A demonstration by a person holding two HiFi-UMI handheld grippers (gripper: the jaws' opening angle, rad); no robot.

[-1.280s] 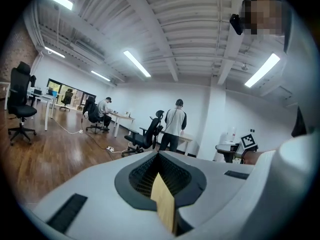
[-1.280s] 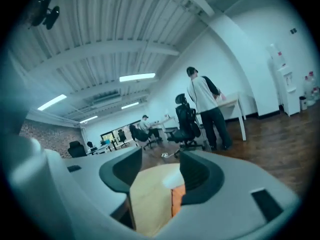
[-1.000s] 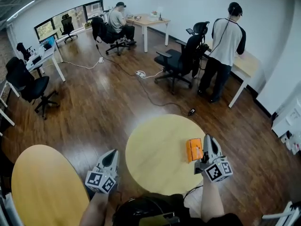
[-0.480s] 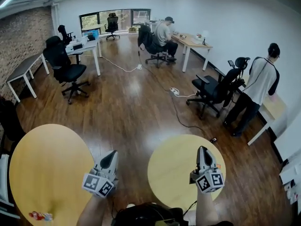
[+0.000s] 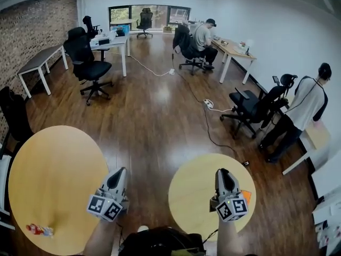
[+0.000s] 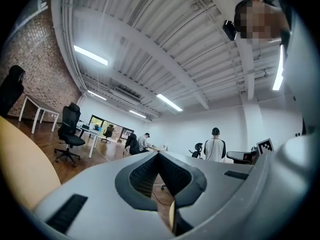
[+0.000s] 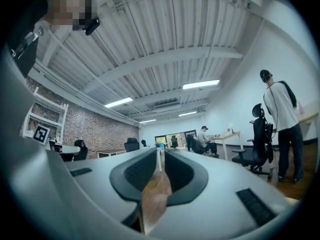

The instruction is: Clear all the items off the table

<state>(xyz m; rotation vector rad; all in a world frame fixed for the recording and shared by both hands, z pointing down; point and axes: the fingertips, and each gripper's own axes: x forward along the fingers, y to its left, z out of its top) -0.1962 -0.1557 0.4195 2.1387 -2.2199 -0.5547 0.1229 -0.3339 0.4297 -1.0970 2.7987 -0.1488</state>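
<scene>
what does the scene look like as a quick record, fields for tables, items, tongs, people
tables: two round ones, left table and right table
items: red item on the left table; orange item on the right table, partly behind the right tongs
left tongs: shut, empty, between the two tables
right tongs: just opening a crack, nothing between them, over the right table
people: seated person far back; standing person at right

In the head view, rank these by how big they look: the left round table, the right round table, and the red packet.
1. Left round table, largest, though its edge is cut off.
2. Right round table, somewhat smaller, partly hidden by the person.
3. Red packet, far smallest.
</scene>
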